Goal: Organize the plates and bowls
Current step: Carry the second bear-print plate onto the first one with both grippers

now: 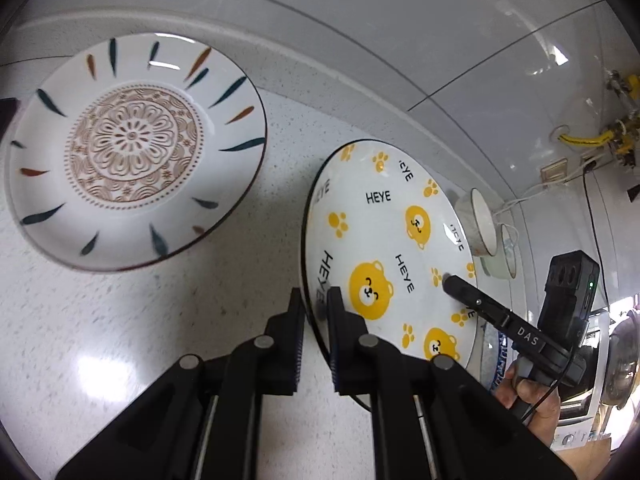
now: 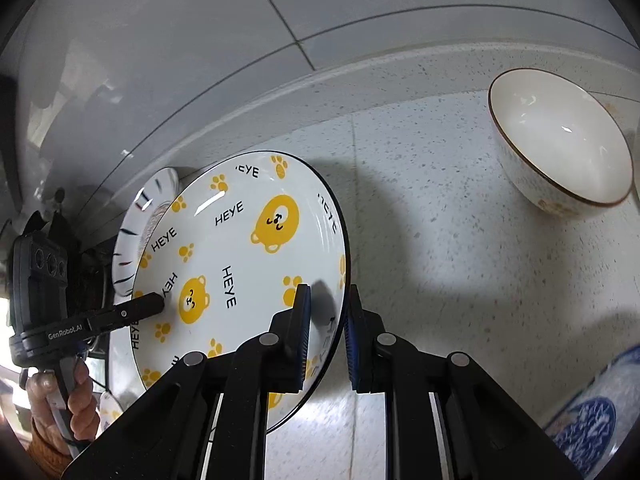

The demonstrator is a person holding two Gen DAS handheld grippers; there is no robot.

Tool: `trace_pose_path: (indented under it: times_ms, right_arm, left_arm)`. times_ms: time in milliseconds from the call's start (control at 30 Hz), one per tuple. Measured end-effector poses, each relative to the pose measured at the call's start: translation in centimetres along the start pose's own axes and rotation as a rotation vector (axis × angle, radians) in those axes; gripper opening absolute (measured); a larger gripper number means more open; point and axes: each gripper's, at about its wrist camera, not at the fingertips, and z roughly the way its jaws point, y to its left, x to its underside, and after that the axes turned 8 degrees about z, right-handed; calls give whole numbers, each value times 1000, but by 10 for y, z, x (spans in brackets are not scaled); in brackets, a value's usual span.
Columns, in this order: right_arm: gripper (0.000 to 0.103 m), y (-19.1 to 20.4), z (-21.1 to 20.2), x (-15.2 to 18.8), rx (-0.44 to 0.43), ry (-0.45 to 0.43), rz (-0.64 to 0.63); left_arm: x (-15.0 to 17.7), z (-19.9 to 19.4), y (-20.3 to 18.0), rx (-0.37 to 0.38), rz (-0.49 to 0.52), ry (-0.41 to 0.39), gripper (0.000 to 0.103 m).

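- Step in hand, as judged: carrying the bear plate (image 1: 394, 240) between two grippers, clear of the speckled counter (image 1: 120, 320), probably toward the patterned plate (image 1: 132, 148) on the far left for stacking
- To do it well: keep both grips level with each other so the tilted plate does not twist out; move both hands together; lower flat and centred over the patterned plate; let go only once seated
- Left gripper (image 1: 316, 300): clenched on the plate's left rim, one pad over the face, one under; narrow gap filled by the rim
- Right gripper (image 2: 328, 312): clamped on the opposite rim, blue pads either side of the edge
- White bowl (image 2: 560, 140) far right on the counter, well apart from the plate; blue-and-white dish (image 2: 592, 420) near right, partly out of view; more bowls beyond the plate, too small to tell
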Motion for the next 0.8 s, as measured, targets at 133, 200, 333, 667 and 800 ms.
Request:
trace_pose_path:
  times_ms: [133, 200, 333, 667, 800]
  right_arm:
    - [15, 17, -20, 18, -26, -10, -33]
    - [15, 29, -33, 34, -35, -15, -48]
    - [15, 52, -53, 67, -65, -15, -75]
    - [15, 125, -72, 173, -124, -10, -103]
    - [15, 146, -73, 211, -140, 2, -110]
  left_arm:
    - [23, -40, 5, 4, -4, -32, 10]
    - [37, -61, 10, 16, -6, -43, 10]
    - [79, -111, 26, 37, -7, -66, 10]
    - [183, -212, 62, 24, -10, -106, 10]
    - [221, -234, 81, 20, -21, -114, 10]
